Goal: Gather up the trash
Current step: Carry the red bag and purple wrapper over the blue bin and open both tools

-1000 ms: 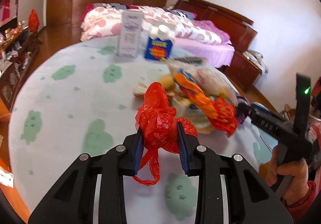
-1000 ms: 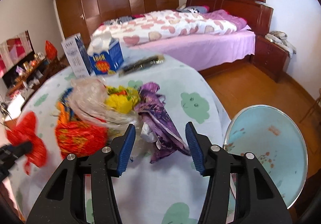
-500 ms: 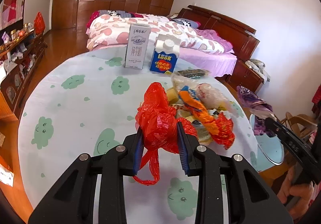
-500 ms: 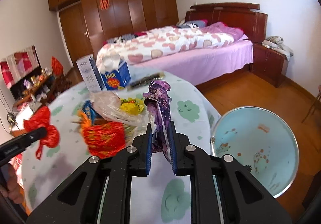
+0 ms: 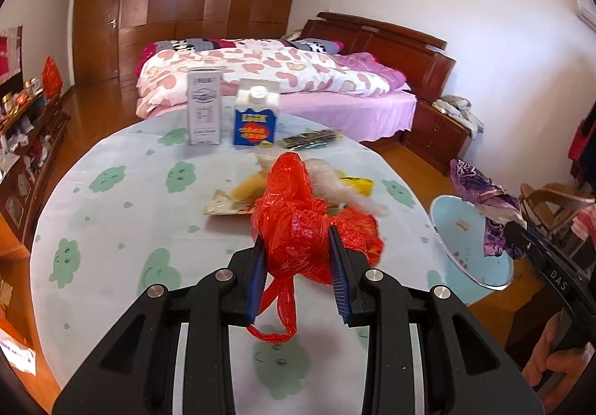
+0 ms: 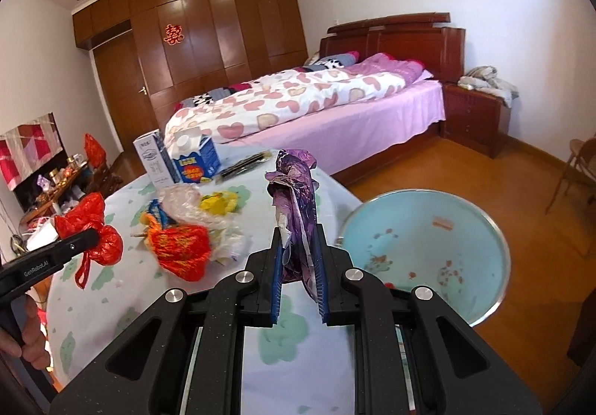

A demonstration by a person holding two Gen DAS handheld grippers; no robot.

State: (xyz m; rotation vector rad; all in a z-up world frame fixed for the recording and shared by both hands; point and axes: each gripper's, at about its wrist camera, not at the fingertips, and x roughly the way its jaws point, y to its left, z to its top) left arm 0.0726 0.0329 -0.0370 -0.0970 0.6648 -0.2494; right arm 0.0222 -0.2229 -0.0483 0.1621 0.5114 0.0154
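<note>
Clearly two grips at once. Left gripper (image 5: 298, 266) clamped on a red bag (image 5: 294, 225), blue pads (image 5: 337, 277) pressed into its crumpled sides, handle loop dangling below the jaws, all raised over the table (image 5: 111, 221). Seen also from the right wrist view, at far left, the red bag (image 6: 89, 229) sticking out past the black finger. Right gripper (image 6: 298, 277) clamped on a purple wrapper (image 6: 296, 214), held upright between the pads, top end flopping above them. From the left wrist view, same wrapper (image 5: 484, 206) over the bin (image 5: 469, 258), a pale blue round one standing on the floor just beside the table edge. Bin (image 6: 428, 251) with a few specks of litter on its bottom. Rest of the trash pile (image 6: 190, 229) lying mid-table: an orange-red bag, clear plastic, yellow wrappers, all heaped touching one another. Beyond the pile, near the far edge, a white carton (image 5: 204, 109) and a blue carton (image 5: 256, 117) upright side by side, a dark flat packet (image 5: 311, 137) to their right. Behind, a bed (image 6: 298, 102) with heart-print quilt.
</note>
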